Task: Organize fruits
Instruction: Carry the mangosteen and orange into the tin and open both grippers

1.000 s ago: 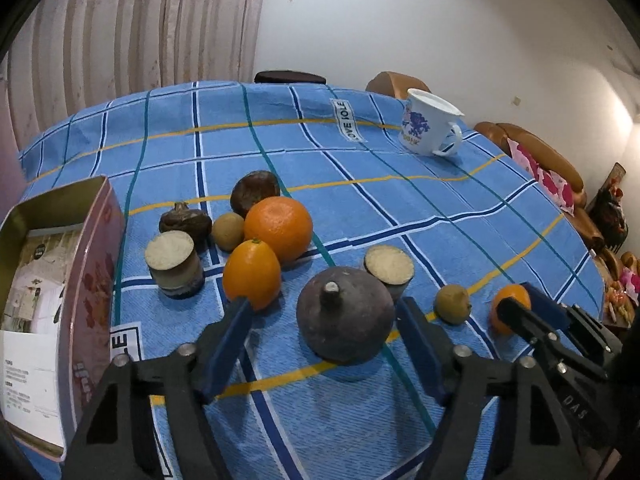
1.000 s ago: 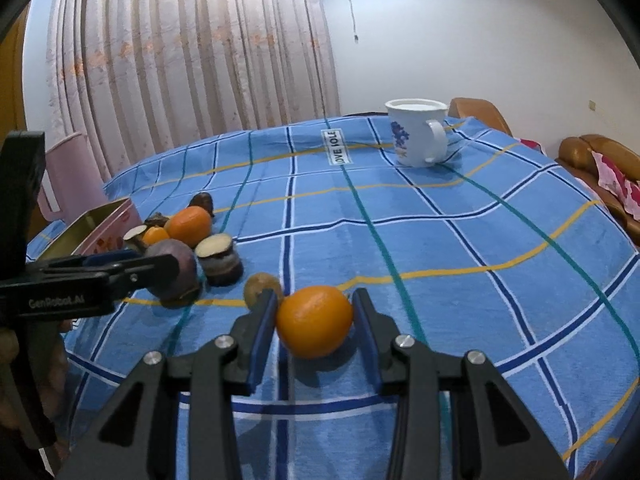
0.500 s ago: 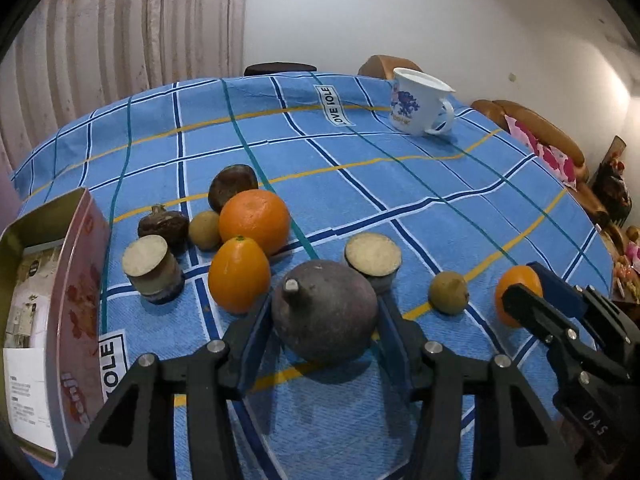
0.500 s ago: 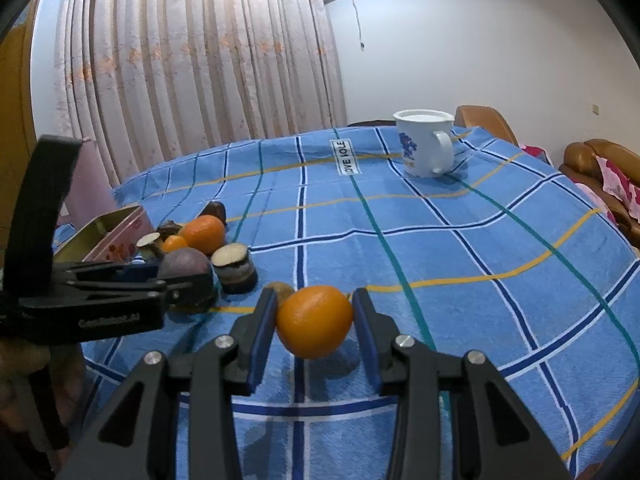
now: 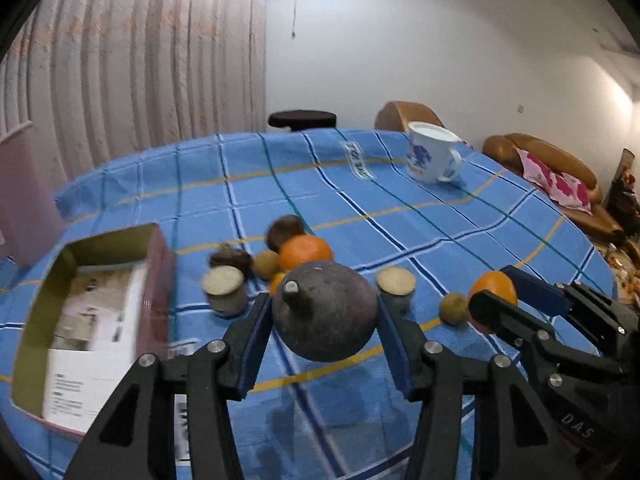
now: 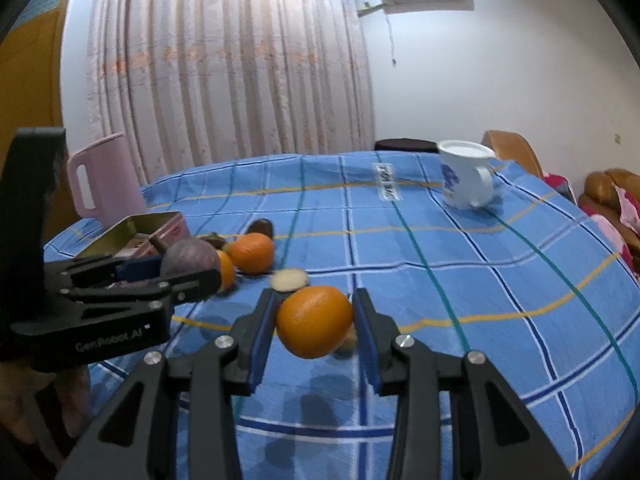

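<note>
My left gripper (image 5: pixel 324 320) is shut on a dark purple round fruit (image 5: pixel 325 316) with a stub stem and holds it above the blue checked tablecloth (image 5: pixel 400 216). My right gripper (image 6: pixel 314 320) is shut on an orange (image 6: pixel 315 321), also lifted off the cloth; it also shows in the left wrist view (image 5: pixel 493 288). On the cloth lie another orange (image 5: pixel 305 252), a small brown fruit (image 5: pixel 267 265), dark fruits (image 5: pixel 285 230), two cut pieces (image 5: pixel 223 286) (image 5: pixel 395 282) and a small brownish fruit (image 5: pixel 453 309).
An open tin box (image 5: pixel 96 316) with papers inside stands at the left of the fruits. A white mug with blue print (image 5: pixel 432 158) stands at the far right. A pink jug (image 6: pixel 104 184) stands behind the box. A sofa (image 5: pixel 552 176) is beyond the table.
Both grippers have risen from the cloth, each carrying its fruit. The left gripper closed on the purple fruit and lifted it; the right lifted the orange.
</note>
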`<state>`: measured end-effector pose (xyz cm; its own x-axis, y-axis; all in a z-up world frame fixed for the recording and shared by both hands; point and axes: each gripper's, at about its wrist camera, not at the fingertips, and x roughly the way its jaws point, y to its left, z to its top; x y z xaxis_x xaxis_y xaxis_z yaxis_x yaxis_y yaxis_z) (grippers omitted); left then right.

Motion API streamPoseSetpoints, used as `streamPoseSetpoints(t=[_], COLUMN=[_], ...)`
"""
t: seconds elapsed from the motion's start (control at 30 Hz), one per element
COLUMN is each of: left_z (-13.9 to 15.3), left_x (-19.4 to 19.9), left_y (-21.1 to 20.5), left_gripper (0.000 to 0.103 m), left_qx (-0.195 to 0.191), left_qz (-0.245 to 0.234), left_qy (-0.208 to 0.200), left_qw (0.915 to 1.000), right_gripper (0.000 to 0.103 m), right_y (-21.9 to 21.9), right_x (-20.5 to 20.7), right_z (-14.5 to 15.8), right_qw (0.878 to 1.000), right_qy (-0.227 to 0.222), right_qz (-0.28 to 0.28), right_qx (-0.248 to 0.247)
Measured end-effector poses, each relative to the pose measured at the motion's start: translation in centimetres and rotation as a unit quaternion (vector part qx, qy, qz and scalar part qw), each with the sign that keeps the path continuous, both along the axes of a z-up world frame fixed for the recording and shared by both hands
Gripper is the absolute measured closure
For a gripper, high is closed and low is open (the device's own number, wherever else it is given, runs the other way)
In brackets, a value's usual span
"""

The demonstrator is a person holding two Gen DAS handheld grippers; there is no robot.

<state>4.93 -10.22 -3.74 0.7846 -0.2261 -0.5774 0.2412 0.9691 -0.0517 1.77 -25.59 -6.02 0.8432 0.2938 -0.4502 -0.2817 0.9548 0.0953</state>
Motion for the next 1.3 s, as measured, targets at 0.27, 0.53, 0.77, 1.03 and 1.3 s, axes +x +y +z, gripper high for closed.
streamPoseSetpoints(t=[0.27,0.53,0.77,1.03,1.3], left_z=[0.6,1.3,1.3,1.3,0.3], left_x=[-0.9,-1.4,-1.1,-0.7,0.2], left_y=[3.2,6.5,9.5,13.3,16.9], left_gripper=[0.049,0.049,0.049,0.049,0.049], left_qx=[0.011,0.023,0.025,0.023,0.02], left_qz=[0.048,0.097,0.132,0.171,0.204], left_qy=[-0.024,-0.04,-0.038,-0.035,-0.017], left_qw=[0.9985,0.9942,0.9902,0.9845,0.9786], right_gripper=[0.062,0.062,0.062,0.062,0.062], right_y=[3.5,7.1,10.9,15.1,19.1], right_x=[0.4,0.9,1.2,2.6,4.2], right_z=[1.2,2.8,4.1,4.6,3.6], right_qw=[0.999,0.995,0.99,0.983,0.977], right_qy=[-0.015,-0.035,-0.052,-0.052,-0.038], right_qz=[0.044,0.089,0.13,0.174,0.207], right_qx=[-0.009,-0.016,-0.027,-0.028,-0.038])
